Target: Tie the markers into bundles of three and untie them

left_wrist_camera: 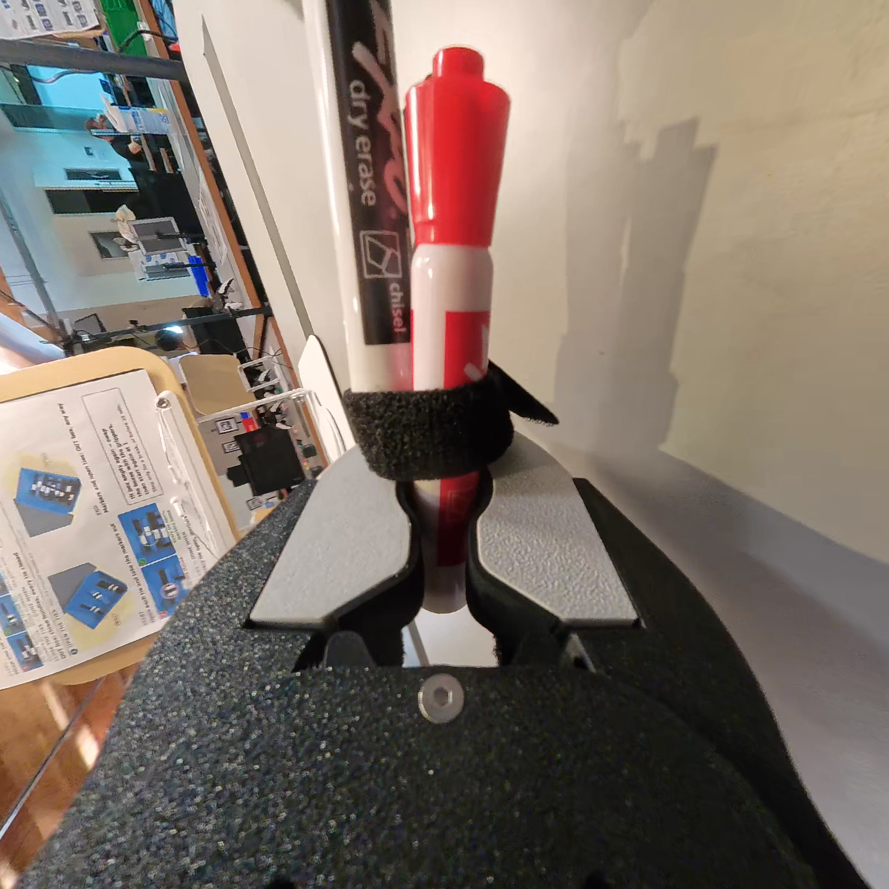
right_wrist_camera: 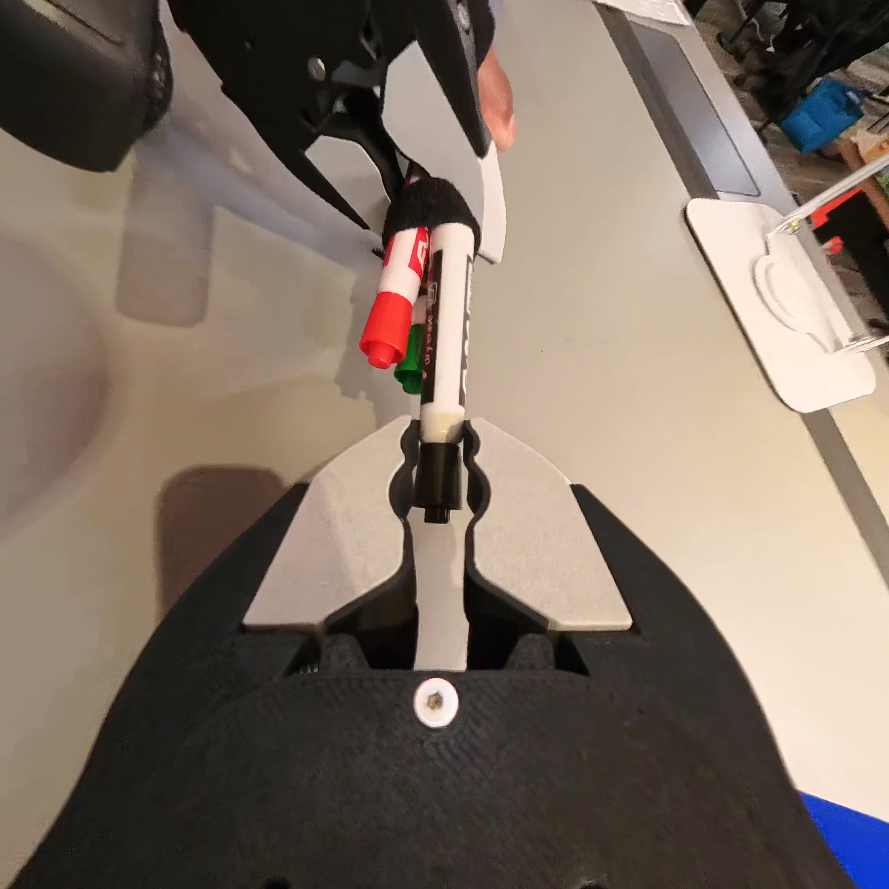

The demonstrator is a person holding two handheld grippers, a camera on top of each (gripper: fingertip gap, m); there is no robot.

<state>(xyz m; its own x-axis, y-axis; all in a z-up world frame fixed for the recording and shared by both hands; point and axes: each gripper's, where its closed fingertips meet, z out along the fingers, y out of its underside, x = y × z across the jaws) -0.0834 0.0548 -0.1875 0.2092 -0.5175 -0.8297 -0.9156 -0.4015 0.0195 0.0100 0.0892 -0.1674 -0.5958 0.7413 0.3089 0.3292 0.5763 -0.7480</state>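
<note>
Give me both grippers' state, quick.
Left gripper: shut on the red marker of the strapped bundle.
Right gripper: shut on the black marker.

Marker bundle (right_wrist_camera: pixel 423 298) spans between tongs — strap (right_wrist_camera: pixel 428 207) round it, table (right_wrist_camera: pixel 601 385) beneath.

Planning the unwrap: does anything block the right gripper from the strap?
Yes. The right gripper is shut on the black marker, and the left gripper crowds the strap.
</note>
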